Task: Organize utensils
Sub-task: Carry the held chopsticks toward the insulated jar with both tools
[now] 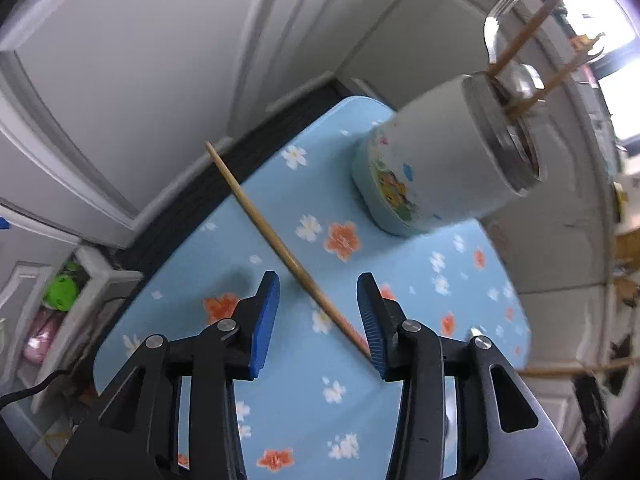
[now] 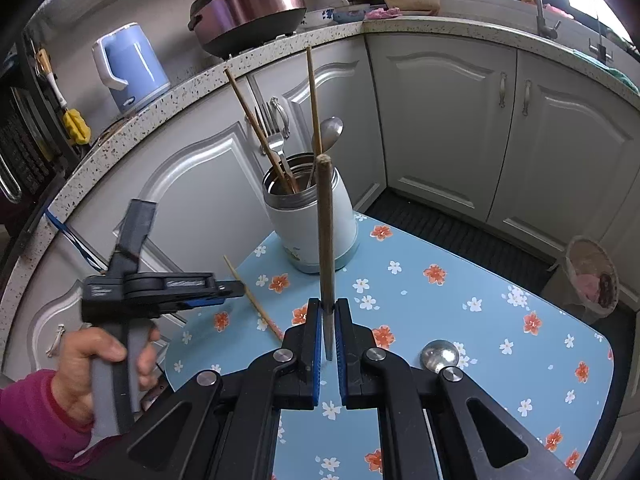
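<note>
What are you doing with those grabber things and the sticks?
A person is tidying utensils into the white jar. The right gripper is shut on one chopstick, held upright. The left gripper is open over a loose chopstick that lies on the flowered table, not yet gripped.

Both grippers have black linkage arms with round silver pivot screws and 2 blue ribbed pads (image 1: 264, 320). At lower left of the right wrist view, the left gripper (image 2: 230, 292) shows a grey handle; the person's sleeve (image 2: 28, 416) is magenta.
</note>
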A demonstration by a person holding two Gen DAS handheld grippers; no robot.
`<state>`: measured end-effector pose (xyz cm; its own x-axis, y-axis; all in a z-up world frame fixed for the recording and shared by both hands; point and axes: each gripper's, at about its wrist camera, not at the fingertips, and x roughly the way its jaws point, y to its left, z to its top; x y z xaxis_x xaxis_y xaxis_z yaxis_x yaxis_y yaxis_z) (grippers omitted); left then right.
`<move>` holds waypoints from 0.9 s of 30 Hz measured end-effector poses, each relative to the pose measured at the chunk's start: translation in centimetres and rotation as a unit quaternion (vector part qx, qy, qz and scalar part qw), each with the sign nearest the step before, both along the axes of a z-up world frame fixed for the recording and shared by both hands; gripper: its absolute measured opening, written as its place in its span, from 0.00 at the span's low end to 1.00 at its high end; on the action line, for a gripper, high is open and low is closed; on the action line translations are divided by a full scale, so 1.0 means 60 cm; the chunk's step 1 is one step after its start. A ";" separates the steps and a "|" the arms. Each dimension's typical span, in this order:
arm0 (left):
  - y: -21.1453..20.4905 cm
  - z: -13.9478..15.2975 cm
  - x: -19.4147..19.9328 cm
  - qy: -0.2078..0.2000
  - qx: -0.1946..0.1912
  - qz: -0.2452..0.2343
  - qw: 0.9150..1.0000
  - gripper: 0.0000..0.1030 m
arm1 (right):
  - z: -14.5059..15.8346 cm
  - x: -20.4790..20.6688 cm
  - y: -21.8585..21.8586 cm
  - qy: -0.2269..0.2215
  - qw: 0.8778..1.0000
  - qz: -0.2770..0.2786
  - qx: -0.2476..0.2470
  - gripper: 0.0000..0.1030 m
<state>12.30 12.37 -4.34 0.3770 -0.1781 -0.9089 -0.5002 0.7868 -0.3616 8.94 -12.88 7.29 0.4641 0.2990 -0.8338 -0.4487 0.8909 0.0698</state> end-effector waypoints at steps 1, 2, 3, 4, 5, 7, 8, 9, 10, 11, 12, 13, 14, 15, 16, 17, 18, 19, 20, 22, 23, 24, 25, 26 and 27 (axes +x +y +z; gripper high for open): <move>0.002 -0.005 0.008 0.012 0.008 0.010 1.000 0.39 | 0.002 0.000 -0.003 0.000 1.000 0.001 0.002 0.05; 0.000 -0.014 0.014 0.030 0.012 0.020 0.999 0.38 | 0.003 0.001 -0.005 -0.001 1.000 0.001 0.003 0.05; 0.000 -0.019 0.017 0.038 0.015 0.025 0.999 0.38 | 0.005 0.002 -0.007 -0.001 1.000 0.002 0.004 0.05; -0.002 -0.026 0.023 0.047 0.024 0.029 0.998 0.38 | 0.007 0.003 -0.010 -0.001 1.000 0.001 0.007 0.05; -0.003 -0.030 0.027 0.055 0.033 0.035 0.997 0.39 | 0.008 0.003 -0.012 -0.002 1.000 0.001 0.009 0.05; -0.002 -0.038 0.034 0.064 0.036 0.042 0.996 0.39 | 0.011 0.005 -0.016 -0.002 1.000 0.001 0.013 0.05; 0.000 -0.044 0.039 0.070 0.032 0.048 0.996 0.38 | 0.011 0.005 -0.018 -0.002 1.000 0.002 0.015 0.05; 0.001 -0.042 0.040 0.065 0.034 0.053 0.996 0.38 | 0.011 0.005 -0.019 -0.002 1.000 0.001 0.016 0.05; 0.002 -0.042 0.043 0.063 0.033 0.055 0.996 0.38 | 0.011 0.006 -0.020 -0.001 1.000 0.001 0.016 0.05; 0.001 -0.039 0.048 0.059 0.034 0.053 0.996 0.38 | 0.010 0.006 -0.021 0.000 1.000 0.001 0.017 0.05; 0.001 -0.039 0.052 0.056 0.035 0.048 0.997 0.38 | 0.010 0.007 -0.022 0.001 1.000 0.001 0.017 0.05; -0.002 -0.039 0.058 0.051 0.040 0.037 0.997 0.36 | 0.009 0.008 -0.023 0.002 1.000 0.000 0.018 0.05; -0.007 -0.040 0.063 0.047 0.045 0.023 0.998 0.19 | 0.009 0.009 -0.023 0.003 1.000 0.001 0.019 0.05; -0.010 -0.044 0.068 0.046 0.044 0.011 0.998 0.10 | 0.008 0.010 -0.023 0.002 1.000 0.000 0.020 0.05; -0.012 -0.045 0.070 0.040 0.041 0.000 0.998 0.07 | 0.008 0.011 -0.023 0.003 1.000 0.000 0.021 0.05; -0.014 -0.044 0.069 0.036 0.041 -0.009 0.998 0.07 | 0.007 0.012 -0.022 0.003 1.000 0.000 0.021 0.05; -0.016 -0.044 0.068 0.031 0.041 -0.018 0.999 0.06 | 0.007 0.013 -0.020 0.004 1.000 0.000 0.021 0.05; -0.018 -0.044 0.066 0.027 0.035 -0.027 0.999 0.06 | 0.006 0.013 -0.018 0.004 1.000 0.000 0.020 0.05; -0.017 -0.046 0.061 0.023 0.022 -0.037 0.999 0.05 | 0.006 0.013 -0.016 0.004 1.000 0.001 0.019 0.05; -0.011 -0.045 0.049 0.021 0.010 -0.041 0.999 0.05 | 0.007 0.012 -0.014 0.004 1.000 0.002 0.018 0.05; -0.007 -0.041 0.040 0.014 -0.006 -0.044 0.999 0.05 | 0.007 0.012 -0.012 0.004 1.000 0.004 0.016 0.05; -0.008 -0.036 0.035 0.010 -0.009 -0.047 0.999 0.05 | 0.008 0.011 -0.012 0.003 1.000 0.004 0.015 0.05; -0.010 -0.029 0.030 0.005 -0.010 -0.051 0.999 0.05 | 0.009 0.011 -0.010 0.003 1.000 0.005 0.015 0.05; -0.012 -0.020 0.024 -0.001 -0.013 -0.058 0.998 0.05 | 0.009 0.011 -0.009 0.003 1.000 0.006 0.015 0.05; -0.013 -0.010 0.019 -0.009 -0.016 -0.064 0.998 0.05 | 0.010 0.012 -0.007 0.003 1.000 0.006 0.015 0.05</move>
<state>13.42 11.56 -4.95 0.3645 -0.2543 -0.8958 -0.3892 0.8324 -0.3946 9.63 -13.33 7.88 0.4556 0.3293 -0.8271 -0.4596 0.8827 0.0983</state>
